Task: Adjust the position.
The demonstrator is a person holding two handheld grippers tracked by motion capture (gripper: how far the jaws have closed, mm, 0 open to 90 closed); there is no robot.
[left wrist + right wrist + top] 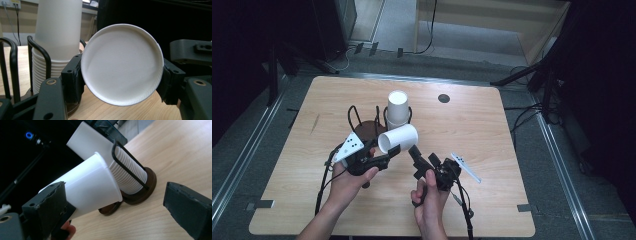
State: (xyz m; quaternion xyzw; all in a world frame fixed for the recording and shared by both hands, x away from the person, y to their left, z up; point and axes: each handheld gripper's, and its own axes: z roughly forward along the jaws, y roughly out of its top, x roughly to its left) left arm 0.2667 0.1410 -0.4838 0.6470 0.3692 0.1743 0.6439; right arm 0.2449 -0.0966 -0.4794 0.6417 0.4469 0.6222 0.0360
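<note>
Nearest the person, the right tongs stand spread with nothing between them, tips pointed up toward the paper cup; in the right gripper view that cup lies on its side just ahead of the gap. The left tongs are clenched on the cup's base end and hold it above the bench, mouth toward the far side. The step in hand looks like passing or steadying one cup taken from the stack; next, the right tongs would need to close gently on its wall without crushing it. Just behind stands the wire holder with the cup stack, close enough to snag. The bench's right half lies open, its edges well apart from the work
</note>
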